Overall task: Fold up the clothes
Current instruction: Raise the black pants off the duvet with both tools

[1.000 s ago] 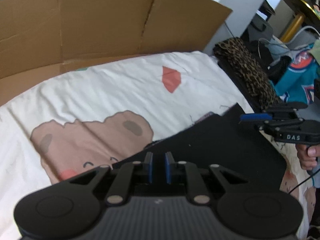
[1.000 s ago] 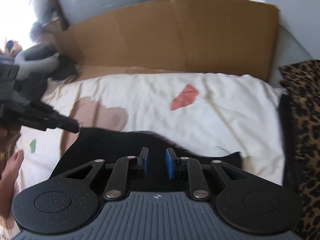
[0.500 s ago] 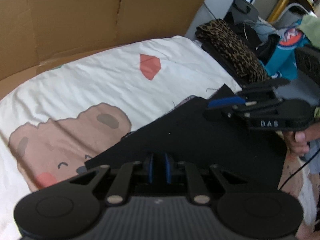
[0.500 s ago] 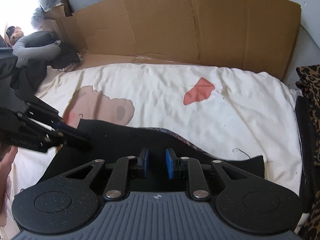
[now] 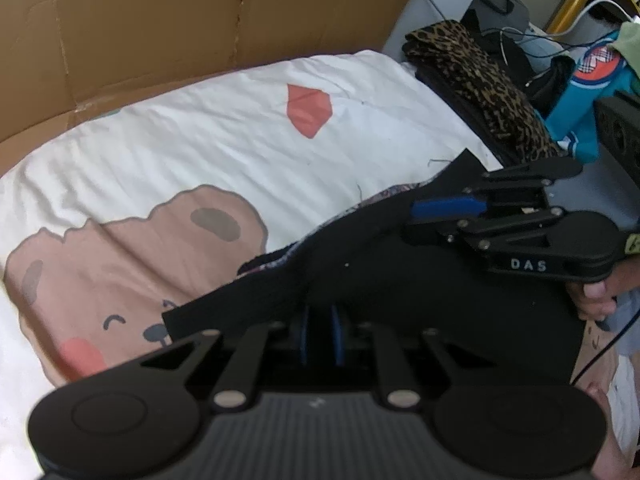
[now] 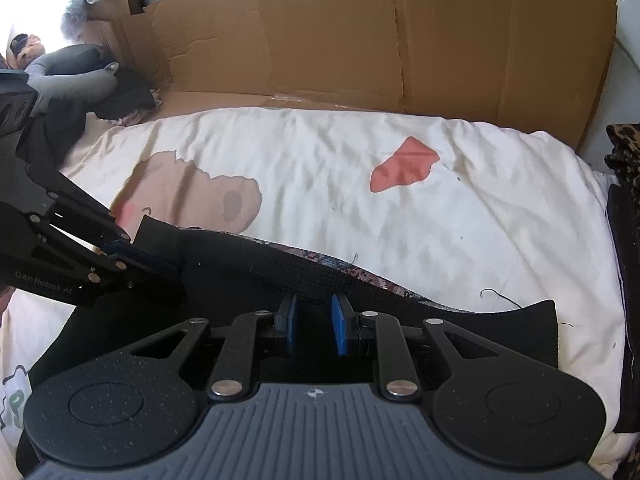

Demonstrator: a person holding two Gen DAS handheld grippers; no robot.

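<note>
Views differ: left wrist camera shows the leopard-print fabric [image 5: 480,80] and teal garment [image 5: 576,120] beyond the right gripper [image 5: 440,208], plus the hand [image 5: 596,300] on its handle. Right wrist camera shows a grey plush toy [image 6: 72,76] and dark clothes past the left gripper [image 6: 160,268], neither visible from the other side. Both show the cardboard sheet [image 6: 360,32] standing behind the white bear-print bedsheet [image 5: 200,140].

Black garment [image 6: 248,264] lies on the sheet directly under and ahead of both grippers, long axis running from one gripper to the other. Its far edge is turned up, showing a patterned inner face.

Left gripper: blue pads a narrow gap apart, black cloth bunched between them, gripping it. Right gripper: slightly wider gap, pads at the garment's folded edge; can't tell whether they pinch it.

Readable text: "DAS" on the right gripper's side, "GenRobot.AI" on the left gripper's side.
</note>
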